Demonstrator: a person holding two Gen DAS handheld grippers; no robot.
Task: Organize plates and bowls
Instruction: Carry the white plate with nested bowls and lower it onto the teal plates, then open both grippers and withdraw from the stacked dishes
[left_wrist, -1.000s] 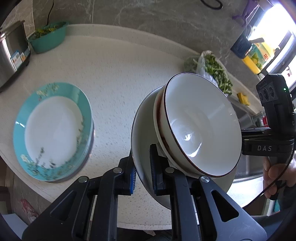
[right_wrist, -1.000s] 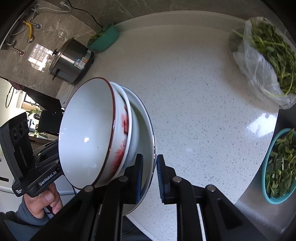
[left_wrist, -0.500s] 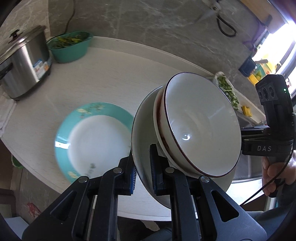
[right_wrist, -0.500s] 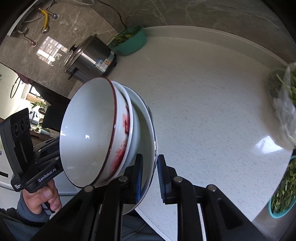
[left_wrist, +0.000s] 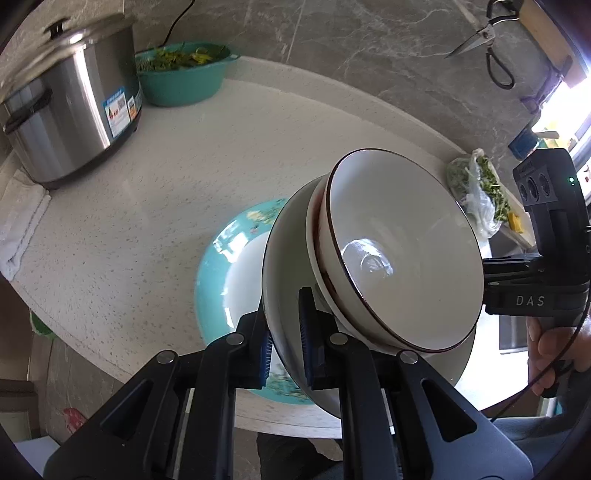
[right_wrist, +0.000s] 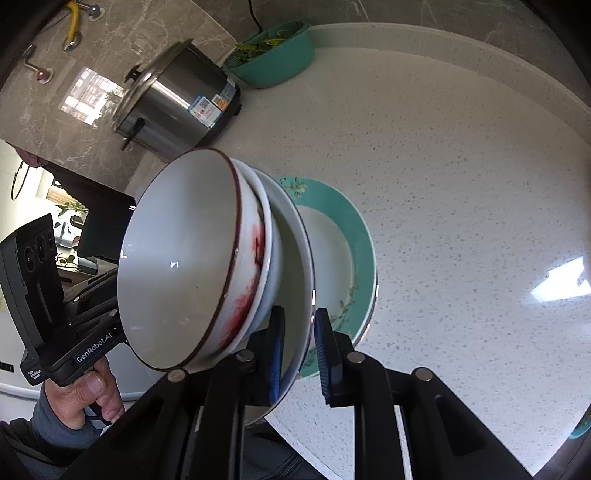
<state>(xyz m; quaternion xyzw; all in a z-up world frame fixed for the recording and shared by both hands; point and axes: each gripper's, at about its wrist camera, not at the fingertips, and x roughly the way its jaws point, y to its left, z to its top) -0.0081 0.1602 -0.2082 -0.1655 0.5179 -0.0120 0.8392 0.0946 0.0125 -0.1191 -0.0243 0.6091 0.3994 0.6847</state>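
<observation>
Left claw (left_wrist: 284, 332) and right claw (right_wrist: 299, 350) each pinch opposite rims of white plate (left_wrist: 284, 280) bearing stacked bowls (left_wrist: 402, 254), above teal plate (left_wrist: 218, 266); risk: tilt slides bowls off.

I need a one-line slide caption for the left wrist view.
Left hand-held gripper clamps a white plate carrying stacked bowls above a teal-rimmed plate.

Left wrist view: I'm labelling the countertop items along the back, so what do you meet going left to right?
Cooker → green basin → bag of greens.
</observation>
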